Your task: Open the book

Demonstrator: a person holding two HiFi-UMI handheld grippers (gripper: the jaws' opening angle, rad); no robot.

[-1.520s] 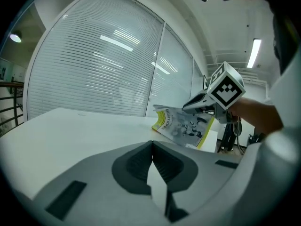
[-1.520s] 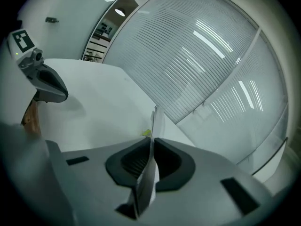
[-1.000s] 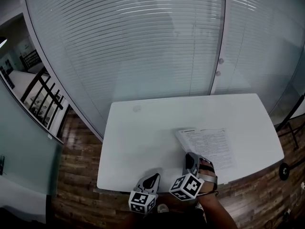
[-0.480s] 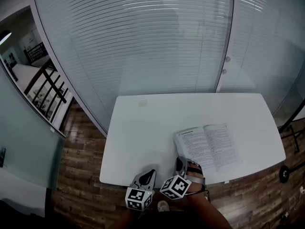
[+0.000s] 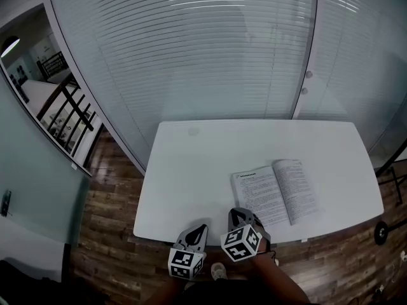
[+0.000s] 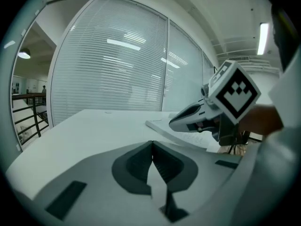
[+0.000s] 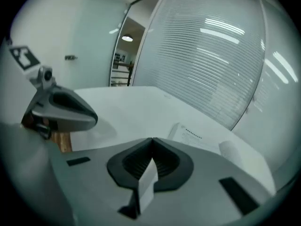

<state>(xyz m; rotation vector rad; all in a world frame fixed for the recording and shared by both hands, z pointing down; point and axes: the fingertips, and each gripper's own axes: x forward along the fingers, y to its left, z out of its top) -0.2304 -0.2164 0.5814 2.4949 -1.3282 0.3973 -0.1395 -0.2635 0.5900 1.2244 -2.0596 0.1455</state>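
Note:
The book (image 5: 276,192) lies open on the white table (image 5: 191,170), right of the middle, two printed pages facing up. My right gripper (image 5: 236,214) hovers at the table's near edge, just short of the book's near left corner, shut with nothing in it. My left gripper (image 5: 203,229) sits to its left at the same edge, also shut and empty. In the left gripper view the jaws (image 6: 151,143) meet, with the book (image 6: 164,131) and the right gripper (image 6: 194,118) ahead on the right. In the right gripper view the jaws (image 7: 153,139) are together, and the open book (image 7: 200,139) lies beyond them.
A wall of glass with white blinds (image 5: 191,49) rises behind the table. Wooden floor (image 5: 108,234) shows to the left and along the near side. A dark railing (image 5: 70,116) stands at the far left. A person's forearm (image 5: 280,281) reaches in from below.
The book has gone from a single raised leaf to lying open with two pages showing. My right gripper has pulled back off the book toward the near edge. The left gripper has barely shifted.

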